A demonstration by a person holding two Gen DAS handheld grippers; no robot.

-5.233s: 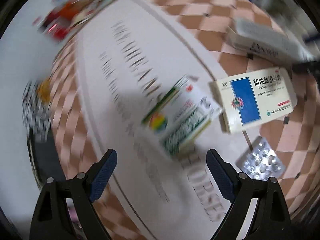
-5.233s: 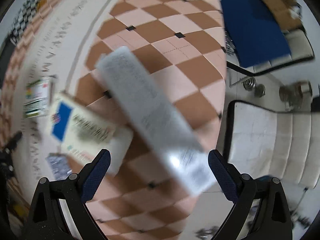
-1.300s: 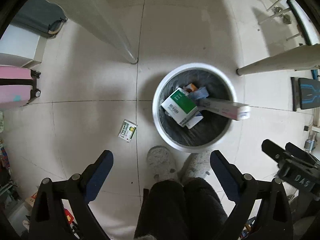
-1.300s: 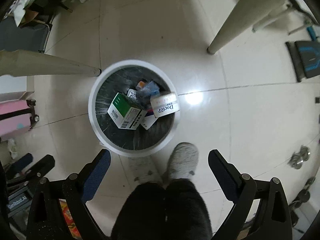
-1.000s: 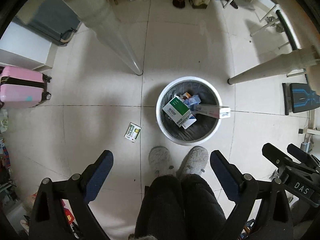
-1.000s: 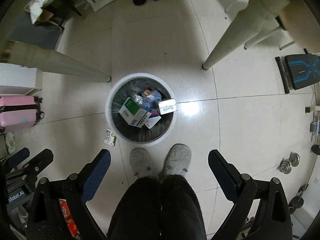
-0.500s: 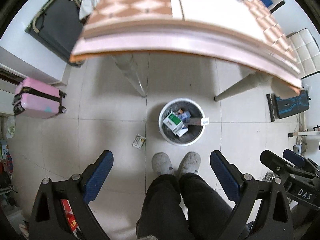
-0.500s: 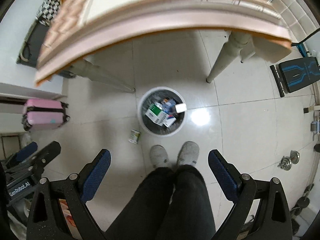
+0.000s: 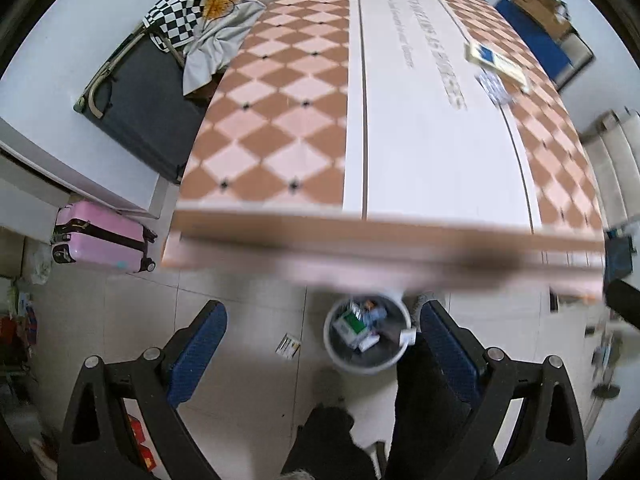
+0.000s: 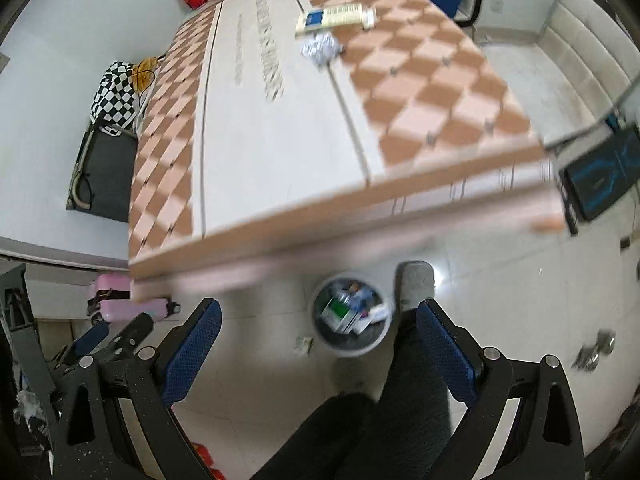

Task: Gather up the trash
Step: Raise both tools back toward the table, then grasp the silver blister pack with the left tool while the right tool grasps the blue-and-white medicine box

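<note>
A white trash bin (image 9: 366,362) stands on the floor below the table's near edge, holding several medicine boxes; it also shows in the right wrist view (image 10: 352,346). My left gripper (image 9: 322,344) and right gripper (image 10: 318,338) are both open and empty, held high above the floor near the table edge. On the far right of the checkered table (image 9: 280,128) lie a blue-and-white medicine box (image 9: 494,60) and a silver blister pack (image 9: 494,88); the right wrist view shows the box (image 10: 334,16) and the blister pack (image 10: 322,49). A small box (image 9: 288,347) lies on the floor left of the bin.
A pink suitcase (image 9: 102,242) and a dark folding bed (image 9: 148,104) with checkered cloth (image 9: 180,8) stand left of the table. The person's dark trousers (image 10: 380,420) and grey slipper (image 10: 416,284) are beside the bin. A white sofa (image 10: 580,52) sits to the right.
Both grippers rose from just over the bin to above table height; the tabletop came into view and the bin shrank toward the bottom. Both stayed open and empty.
</note>
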